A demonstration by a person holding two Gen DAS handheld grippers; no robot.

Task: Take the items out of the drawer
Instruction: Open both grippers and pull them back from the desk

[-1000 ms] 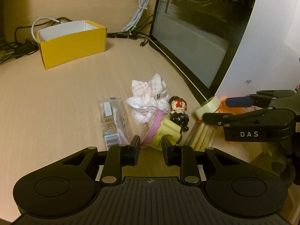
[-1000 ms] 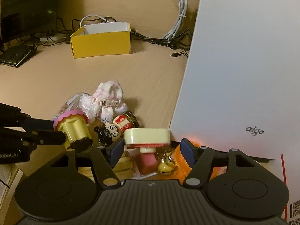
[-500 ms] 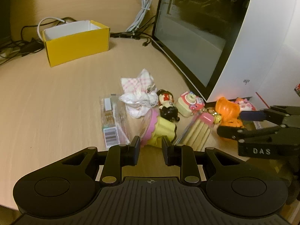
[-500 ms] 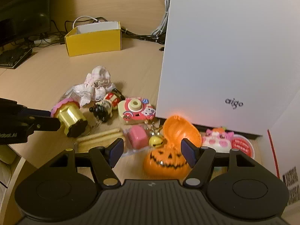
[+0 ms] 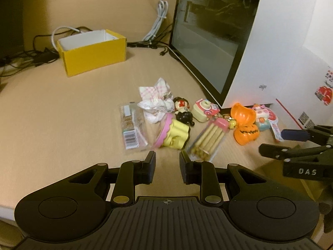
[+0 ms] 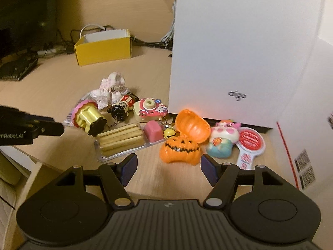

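Observation:
Several small items lie in a cluster on the desk in front of the white computer case. Among them are a yellow-and-pink cupcake toy, a biscuit-stick pack, a doll keychain, a pink camera toy and an orange pumpkin. My left gripper is open and holds nothing, just short of the cupcake toy. My right gripper is wide open and holds nothing, with the pumpkin just ahead of it. In the left wrist view the right gripper shows at the right edge.
A yellow cardboard box stands at the back, with cables behind it. A barcoded packet and a pink plaid cloth lie left of the cluster; a squishy cat toy lies right. Below the desk edge, lower left, a wooden compartment shows.
The left gripper let go of the cupcake toy, which now lies on the desk. The right gripper set down the pink camera toy. Both have drawn back from the cluster.

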